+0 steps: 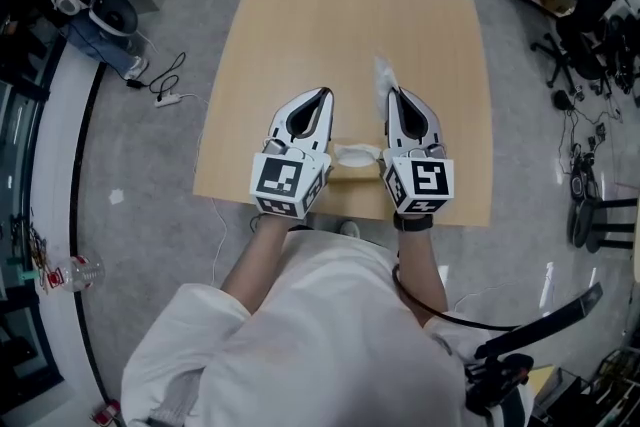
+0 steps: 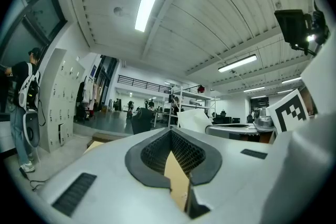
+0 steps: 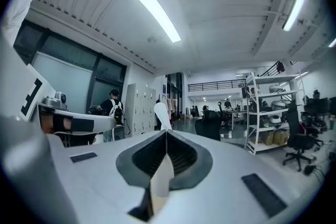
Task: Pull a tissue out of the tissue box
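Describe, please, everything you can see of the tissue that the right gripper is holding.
The tissue is a thin, white, soft-looking sheet, pinched between the shut jaws of the right gripper. One narrow, crumpled end stands up past the jaw tips, and the rest runs back between the pads. In the head view it pokes out ahead of the gripper, over the wooden table. Only the pads are seen touching it.
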{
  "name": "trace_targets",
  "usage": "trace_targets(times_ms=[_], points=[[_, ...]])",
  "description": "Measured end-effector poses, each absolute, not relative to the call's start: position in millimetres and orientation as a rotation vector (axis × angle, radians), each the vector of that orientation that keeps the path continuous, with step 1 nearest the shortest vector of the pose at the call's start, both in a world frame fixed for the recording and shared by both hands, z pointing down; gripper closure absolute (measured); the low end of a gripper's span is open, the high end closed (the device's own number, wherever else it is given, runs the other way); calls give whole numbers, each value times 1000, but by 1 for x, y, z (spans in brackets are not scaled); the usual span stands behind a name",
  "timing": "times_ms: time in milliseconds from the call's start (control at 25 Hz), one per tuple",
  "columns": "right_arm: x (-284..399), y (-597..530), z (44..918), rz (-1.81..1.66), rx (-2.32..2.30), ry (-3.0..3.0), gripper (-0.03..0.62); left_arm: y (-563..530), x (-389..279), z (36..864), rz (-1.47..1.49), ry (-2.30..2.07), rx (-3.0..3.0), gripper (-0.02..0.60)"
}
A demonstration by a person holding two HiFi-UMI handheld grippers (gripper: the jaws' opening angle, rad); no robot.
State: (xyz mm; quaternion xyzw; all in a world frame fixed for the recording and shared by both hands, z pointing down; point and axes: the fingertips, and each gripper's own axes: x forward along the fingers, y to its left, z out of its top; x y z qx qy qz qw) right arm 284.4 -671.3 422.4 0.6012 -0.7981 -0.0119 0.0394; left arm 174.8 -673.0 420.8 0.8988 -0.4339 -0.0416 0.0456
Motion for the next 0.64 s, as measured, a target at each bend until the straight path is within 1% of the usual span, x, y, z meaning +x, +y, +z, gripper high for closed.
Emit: trace_targets(times_ms=[640], points=[[298,-671,437,37,1906,-2366,591,-672,177,431,-103,-1296,2733,589]])
